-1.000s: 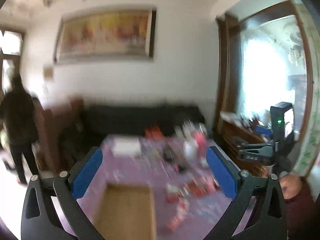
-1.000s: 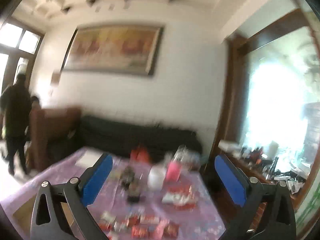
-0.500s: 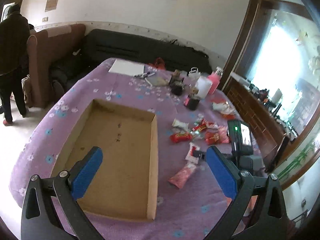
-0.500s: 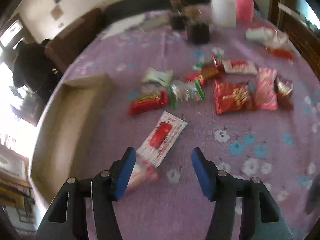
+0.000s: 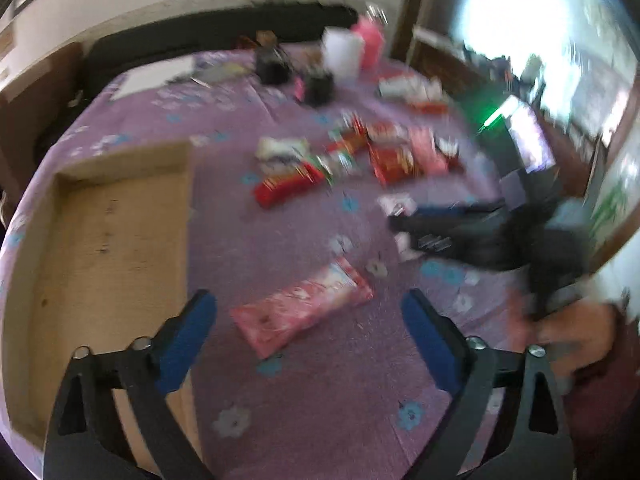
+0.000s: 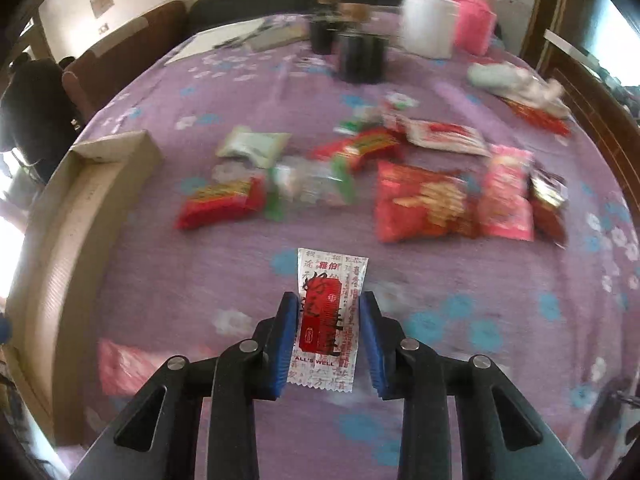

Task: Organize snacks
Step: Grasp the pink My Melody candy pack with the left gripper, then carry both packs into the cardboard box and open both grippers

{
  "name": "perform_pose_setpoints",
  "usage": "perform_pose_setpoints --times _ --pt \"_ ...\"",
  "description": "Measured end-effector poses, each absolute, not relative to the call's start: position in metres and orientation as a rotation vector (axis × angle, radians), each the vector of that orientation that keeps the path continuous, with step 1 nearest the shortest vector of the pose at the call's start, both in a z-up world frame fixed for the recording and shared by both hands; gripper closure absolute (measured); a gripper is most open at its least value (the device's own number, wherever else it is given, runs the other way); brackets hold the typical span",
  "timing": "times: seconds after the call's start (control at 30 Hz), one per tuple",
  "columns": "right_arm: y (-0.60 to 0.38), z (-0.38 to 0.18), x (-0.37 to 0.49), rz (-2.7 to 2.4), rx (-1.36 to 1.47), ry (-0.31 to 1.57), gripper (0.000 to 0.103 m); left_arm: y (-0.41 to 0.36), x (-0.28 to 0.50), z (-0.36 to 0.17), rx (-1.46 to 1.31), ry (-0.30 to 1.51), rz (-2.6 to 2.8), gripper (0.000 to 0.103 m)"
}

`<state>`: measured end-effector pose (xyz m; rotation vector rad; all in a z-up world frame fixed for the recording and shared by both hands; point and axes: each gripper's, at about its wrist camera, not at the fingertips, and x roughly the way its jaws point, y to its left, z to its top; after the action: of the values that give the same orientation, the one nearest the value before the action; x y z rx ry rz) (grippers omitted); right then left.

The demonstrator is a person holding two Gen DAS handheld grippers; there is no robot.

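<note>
Our right tool (image 6: pixel 328 336) clamps a white-and-red sachet (image 6: pixel 327 320).
Our left tool (image 5: pixel 308 340) hangs spread above a pink packet (image 5: pixel 300 312).

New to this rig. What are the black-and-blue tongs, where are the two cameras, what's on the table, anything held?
There's no robot: a person holds a two-finger gripper in each hand, each with a fisheye camera looking along its fingers. The left view shows the left gripper open above a pink snack packet, beside an empty cardboard tray. The right view shows the right gripper closed on a white-and-red sachet. More snack packets, dark jars and a pink bottle sit on the purple floral tablecloth.
</note>
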<state>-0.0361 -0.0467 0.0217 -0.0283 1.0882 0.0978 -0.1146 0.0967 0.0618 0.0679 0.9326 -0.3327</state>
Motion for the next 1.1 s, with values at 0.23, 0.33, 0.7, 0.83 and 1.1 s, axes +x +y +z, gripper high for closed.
perform_pose_setpoints --times 0.23,0.33,0.7,0.83,1.1 --pt "-0.09 0.026 -0.058 0.118 -0.003 1.102 0.07 0.073 -0.095 0.032 0.259 0.977 -0.279 0.01" --pt "-0.092 0.026 -0.061 0.132 0.002 1.1 0.07 0.072 -0.093 0.02 0.277 1.006 -0.276 0.014" --pt "-0.094 0.028 -0.07 0.14 0.016 1.073 0.069 0.068 -0.104 0.028 0.269 1.006 -0.27 0.059" --pt "-0.089 0.027 -0.076 0.134 -0.01 1.06 0.065 0.068 -0.099 0.023 0.274 0.975 -0.232 0.038" --pt "-0.084 0.029 -0.087 0.125 -0.008 1.045 0.074 0.078 -0.103 0.032 0.105 0.993 -0.341 0.081"
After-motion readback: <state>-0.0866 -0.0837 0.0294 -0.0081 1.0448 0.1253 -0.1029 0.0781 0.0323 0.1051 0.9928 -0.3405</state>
